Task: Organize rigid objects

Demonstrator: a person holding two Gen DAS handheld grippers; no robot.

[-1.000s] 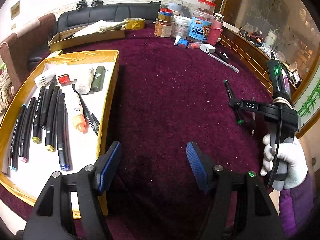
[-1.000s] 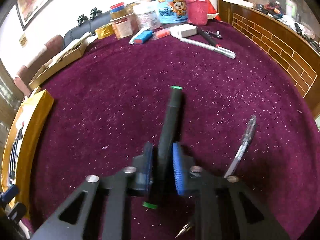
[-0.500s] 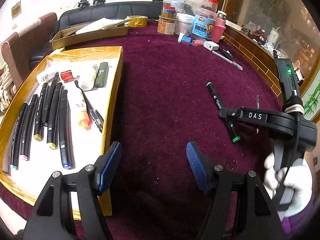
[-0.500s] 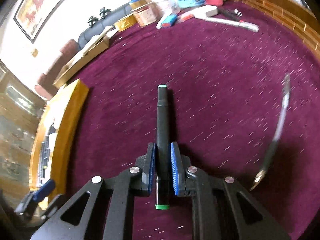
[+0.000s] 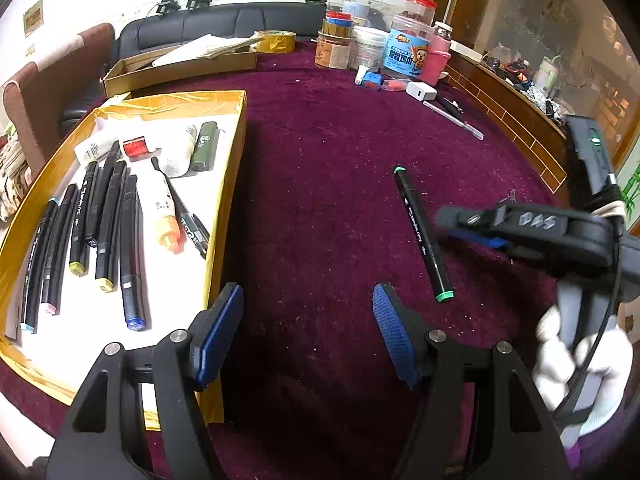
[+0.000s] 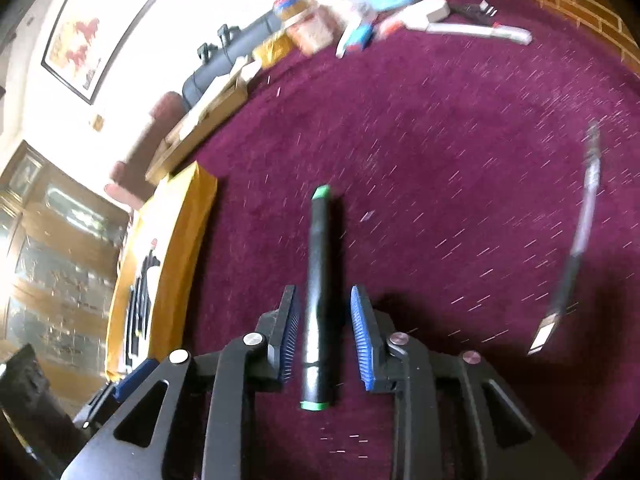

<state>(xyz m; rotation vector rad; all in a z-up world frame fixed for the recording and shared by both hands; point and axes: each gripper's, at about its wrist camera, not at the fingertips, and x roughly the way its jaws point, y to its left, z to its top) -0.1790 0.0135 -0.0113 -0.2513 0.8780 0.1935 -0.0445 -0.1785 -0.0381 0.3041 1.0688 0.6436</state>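
One slim black green-capped marker on fuzzy maroon cloth.

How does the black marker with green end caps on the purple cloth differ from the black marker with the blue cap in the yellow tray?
The black marker with green end caps lies alone on the purple cloth, outside the yellow tray. The black marker with the blue cap lies inside that tray, beside other markers. The green-capped one sits between the open jaws of the right gripper; no gripper is around the blue-capped one. Both are long, black and lying flat.
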